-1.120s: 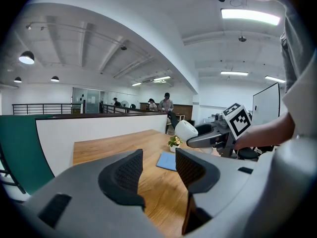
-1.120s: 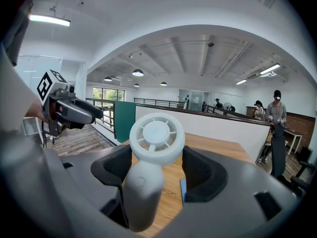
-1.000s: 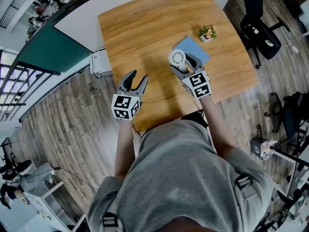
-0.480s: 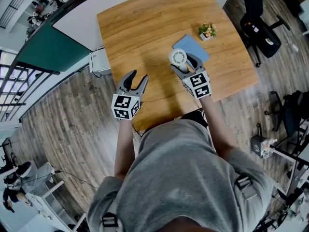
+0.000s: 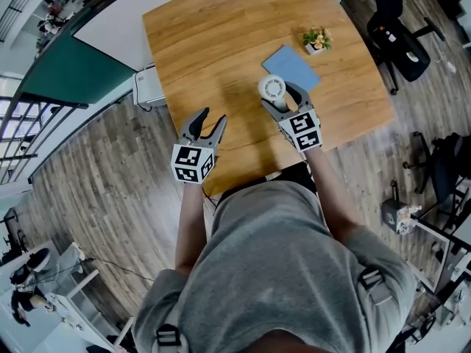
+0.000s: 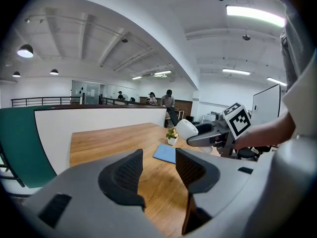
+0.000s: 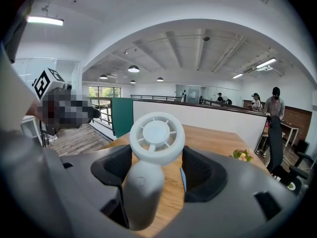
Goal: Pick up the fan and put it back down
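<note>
The white hand fan [image 5: 271, 88] has a round grille head and a stubby handle. My right gripper [image 5: 280, 98] is shut on it, pads against the sides of the head [image 7: 156, 135], with the handle reaching back toward the camera. From the left gripper view the fan [image 6: 187, 129] hangs clear above the wooden table [image 5: 213, 35]. My left gripper [image 5: 208, 123] stands open and empty over the table's near edge, its jaws [image 6: 158, 157] well apart.
A blue pad [image 5: 293, 66] lies just beyond the fan, and a small potted plant [image 5: 316, 40] stands behind it. A black office chair [image 5: 394, 35] is off the table's right side. A white wall and green panel run along the far left.
My right gripper, with the fan in it, has drifted a little toward me, away from the blue pad. The left gripper has stayed where it was.
</note>
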Motion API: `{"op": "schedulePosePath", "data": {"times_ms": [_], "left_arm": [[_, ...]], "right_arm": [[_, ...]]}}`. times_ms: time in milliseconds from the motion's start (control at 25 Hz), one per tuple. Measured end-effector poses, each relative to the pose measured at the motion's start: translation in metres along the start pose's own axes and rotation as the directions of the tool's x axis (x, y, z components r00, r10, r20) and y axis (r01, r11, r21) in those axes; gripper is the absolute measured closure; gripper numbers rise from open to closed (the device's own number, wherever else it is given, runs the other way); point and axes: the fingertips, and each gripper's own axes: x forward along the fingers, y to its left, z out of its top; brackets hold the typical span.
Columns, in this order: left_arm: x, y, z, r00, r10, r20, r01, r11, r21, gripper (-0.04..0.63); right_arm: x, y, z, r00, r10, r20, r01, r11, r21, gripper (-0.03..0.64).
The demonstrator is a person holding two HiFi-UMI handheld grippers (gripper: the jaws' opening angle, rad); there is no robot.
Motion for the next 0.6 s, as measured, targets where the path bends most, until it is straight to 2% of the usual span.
{"op": "schedulePosePath", "data": {"times_ms": [600], "left_arm": [[0.025, 0.004, -0.041, 0.997, -0.020, -0.073, 0.016, 0.998, -0.061, 0.374]], "right_arm": [[0.024, 0.009, -0.054, 0.994, 0.048, -0.103, -0.043, 0.998, 0.048, 0.290]]}}
